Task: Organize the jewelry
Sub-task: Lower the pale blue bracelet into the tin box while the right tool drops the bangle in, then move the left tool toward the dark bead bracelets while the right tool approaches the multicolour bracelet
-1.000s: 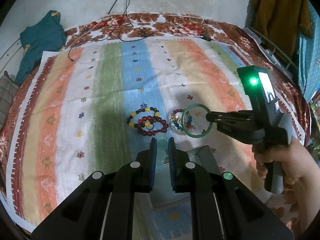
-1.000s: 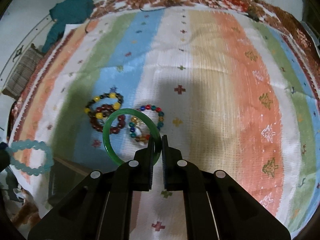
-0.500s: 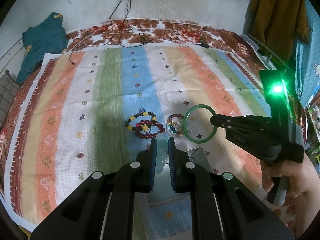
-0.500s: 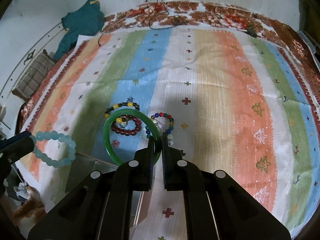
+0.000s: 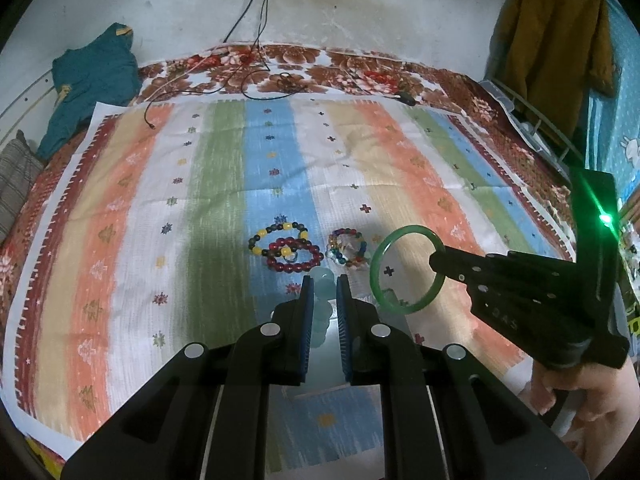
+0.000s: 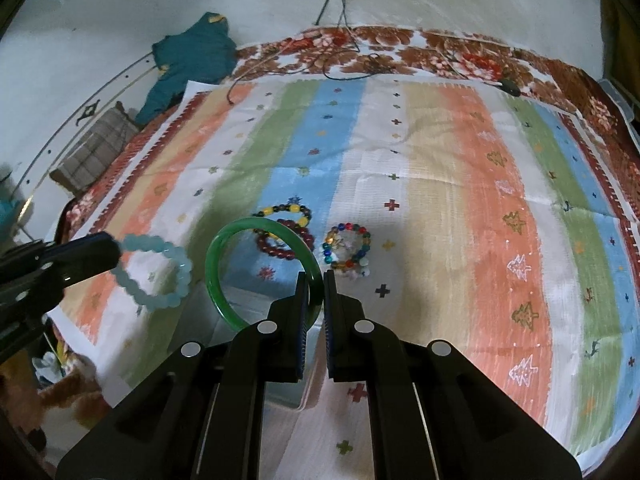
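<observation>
Green bangle (image 6: 262,268) sits pinched in your right gripper (image 6: 316,280) jaws, up above the striped bed cloth (image 6: 440,208). Your left gripper (image 5: 324,284) jaws squeeze the pale blue bead bracelet (image 6: 154,270).

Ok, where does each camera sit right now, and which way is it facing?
Left wrist: on the left tongs, angled down at the striped cloth; they pinch a pale blue bead bracelet; right tongs and hand show.
Right wrist: on the right tongs, angled down likewise, clamping the green bangle; left tongs show.
Shared: bangle, pale bracelet, bead bracelets on the cloth.
</observation>
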